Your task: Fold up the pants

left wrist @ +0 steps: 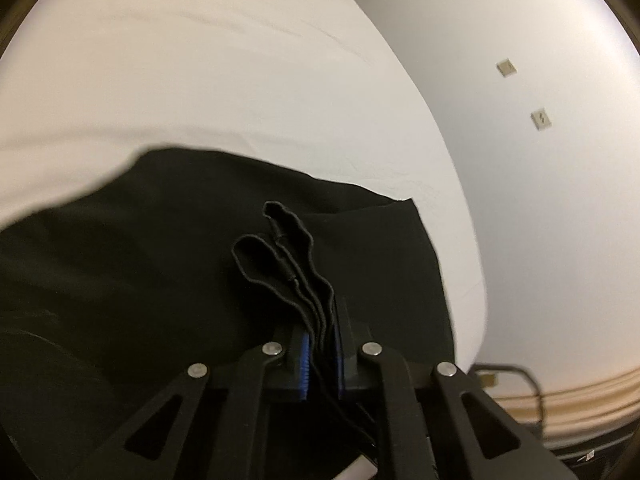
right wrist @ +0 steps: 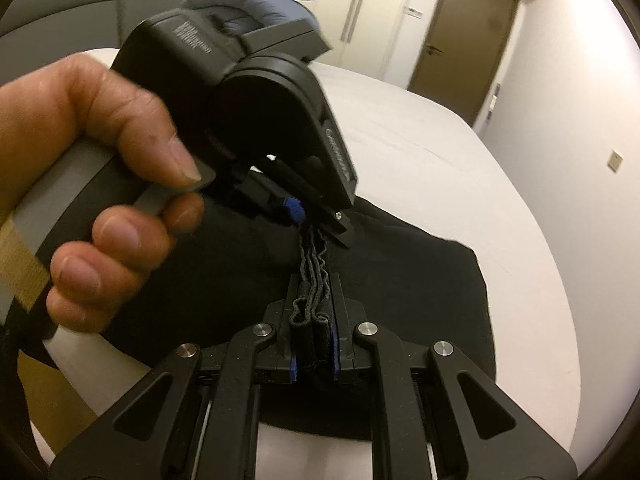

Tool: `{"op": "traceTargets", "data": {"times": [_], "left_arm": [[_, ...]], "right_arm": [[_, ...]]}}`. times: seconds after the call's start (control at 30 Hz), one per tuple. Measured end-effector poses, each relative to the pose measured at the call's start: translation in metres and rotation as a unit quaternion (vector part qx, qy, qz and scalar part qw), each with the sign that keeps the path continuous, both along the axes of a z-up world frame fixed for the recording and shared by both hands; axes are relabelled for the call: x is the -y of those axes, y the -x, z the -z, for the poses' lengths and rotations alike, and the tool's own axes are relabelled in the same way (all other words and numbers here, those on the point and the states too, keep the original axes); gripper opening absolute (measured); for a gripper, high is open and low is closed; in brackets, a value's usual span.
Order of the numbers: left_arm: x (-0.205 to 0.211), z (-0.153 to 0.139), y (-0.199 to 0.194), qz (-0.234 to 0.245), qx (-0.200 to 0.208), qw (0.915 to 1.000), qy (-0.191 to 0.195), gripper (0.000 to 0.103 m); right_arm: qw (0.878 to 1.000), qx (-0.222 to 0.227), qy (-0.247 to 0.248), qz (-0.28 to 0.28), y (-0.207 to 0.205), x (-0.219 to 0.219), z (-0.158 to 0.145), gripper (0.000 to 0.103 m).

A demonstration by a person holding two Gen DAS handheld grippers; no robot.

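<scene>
Left gripper clamped tight on a bunched stack of hem or waistband edges of the pants, several layers sandwiched between the blue pads. Right gripper pinched down on the same sort of bundle, folded edges poking up between its jaws. Facing it just ahead and above, that left gripper again, held by a hand and biting the same ridge of fabric a little farther along. So both grips sat close together on one edge.

Below and beyond both, rest of the black pants spread over the white bed, mostly flat, one corner lying out ahead and right of the left gripper.

Handling guess: light, floppy, thin knit or woven stuff, zero stiffness, so would droop and swing from whatever was pinched. Not fragile, maybe a bit slick. Stacked seam edges looked like the sane place to hold, thicker and less likely to slip out than single cloth. Grabbing mid-panel would probably just pull one layer.

Room-wise: plenty of bare sheet ahead of the left gripper for laying down. Bed edge ran close on its right, with wall past that, so probably not much slack that way. Pillows and a door far ahead of the right gripper, well clear.
</scene>
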State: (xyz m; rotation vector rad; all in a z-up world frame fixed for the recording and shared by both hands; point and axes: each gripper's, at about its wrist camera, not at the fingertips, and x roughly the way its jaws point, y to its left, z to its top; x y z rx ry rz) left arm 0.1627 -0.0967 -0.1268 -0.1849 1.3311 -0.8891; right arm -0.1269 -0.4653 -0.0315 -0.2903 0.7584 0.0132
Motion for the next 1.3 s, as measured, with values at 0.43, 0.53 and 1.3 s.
{"op": "traceTargets", "data": {"times": [0.43,0.53,1.3], "left_arm": [[-0.044,0.023,-0.012,-0.011,0.022,0.9974,-0.067,0.009],[-0.047,0.027,-0.012,-0.013,0.025,0.997,-0.072,0.009],[-0.032,0.003,0.073,-0.005,0.206,0.966,-0.156,0.072]], "right_arm": [[0.997,-0.048,-0.014,-0.059,-0.032,-0.062,0.027,0.01],[0.996,-0.058,-0.016,-0.061,-0.037,-0.07,0.034,0.01],[0.859,-0.158,-0.488,-0.003,-0.081,0.178,0.019,0.049]]}}
